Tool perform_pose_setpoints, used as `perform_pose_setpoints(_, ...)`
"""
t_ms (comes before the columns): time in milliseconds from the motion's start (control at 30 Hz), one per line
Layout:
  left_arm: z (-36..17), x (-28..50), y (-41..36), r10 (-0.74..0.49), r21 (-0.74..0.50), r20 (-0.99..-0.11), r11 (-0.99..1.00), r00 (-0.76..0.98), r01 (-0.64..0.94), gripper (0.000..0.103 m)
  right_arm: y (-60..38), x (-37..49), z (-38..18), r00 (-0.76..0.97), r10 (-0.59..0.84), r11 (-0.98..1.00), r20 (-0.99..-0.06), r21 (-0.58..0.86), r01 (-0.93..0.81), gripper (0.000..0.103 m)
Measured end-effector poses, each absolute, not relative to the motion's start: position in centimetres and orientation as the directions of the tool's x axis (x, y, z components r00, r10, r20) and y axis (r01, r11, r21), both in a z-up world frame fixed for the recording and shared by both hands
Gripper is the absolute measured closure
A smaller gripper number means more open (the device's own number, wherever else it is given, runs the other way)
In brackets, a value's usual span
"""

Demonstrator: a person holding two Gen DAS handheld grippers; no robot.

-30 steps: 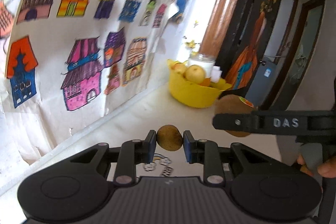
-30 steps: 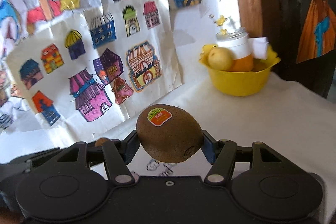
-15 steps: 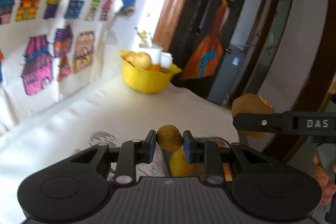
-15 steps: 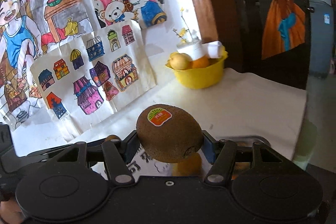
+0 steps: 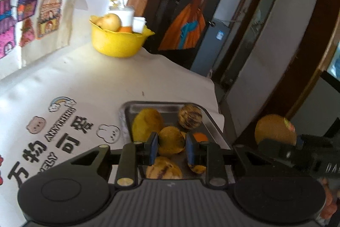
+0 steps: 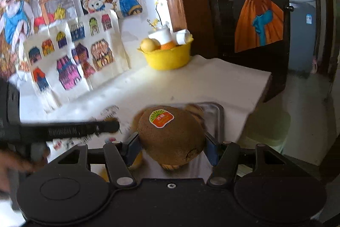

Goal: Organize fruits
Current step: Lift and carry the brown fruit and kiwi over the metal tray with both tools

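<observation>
My left gripper (image 5: 171,147) is shut on a small brown fruit (image 5: 171,143) and holds it above a metal tray (image 5: 127,109) with several yellow and brown fruits in it. My right gripper (image 6: 171,147) is shut on a large brown kiwi (image 6: 170,135) with an orange-green sticker, above the same tray (image 6: 218,118). In the left wrist view the right gripper's kiwi (image 5: 275,129) shows at the right, past the tray's right edge. In the right wrist view the left gripper (image 6: 63,131) shows as a blurred black bar at the left.
A yellow bowl (image 5: 116,44) with a pear, an orange and white containers stands at the table's back by the wall (image 6: 167,56). Coloured drawings hang on the wall. The white printed cloth ends at the table's right edge (image 5: 214,88), with floor and a doorway beyond.
Both grippers have swung right and tilted down, each still holding its fruit. The metal tray has come into full view under them.
</observation>
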State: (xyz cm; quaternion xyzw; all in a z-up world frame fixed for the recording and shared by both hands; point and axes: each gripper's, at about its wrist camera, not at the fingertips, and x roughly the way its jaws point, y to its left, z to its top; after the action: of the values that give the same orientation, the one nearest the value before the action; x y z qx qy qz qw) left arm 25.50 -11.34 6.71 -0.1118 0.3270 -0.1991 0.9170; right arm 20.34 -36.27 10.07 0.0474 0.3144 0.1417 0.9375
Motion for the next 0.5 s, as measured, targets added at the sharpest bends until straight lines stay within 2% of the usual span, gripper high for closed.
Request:
perform_pose_setpoints(267,5.9,25.4,-14.3,-0.475,-0.234,-0.600,0.874,0.644,0.427,0.073,-36.6,17.2,5.2,0.778,0.284,0.957,-0.561,0.115,-0.266,0.040)
perform_pose_setpoints(500,5.3,25.4,-16.7,-0.479,-0.145,-0.633,0.845,0.608,0.514,0.073,-35.8,15.9,3.1,0.788,0.268,0.957,-0.554,0.056,-0.286,0.040)
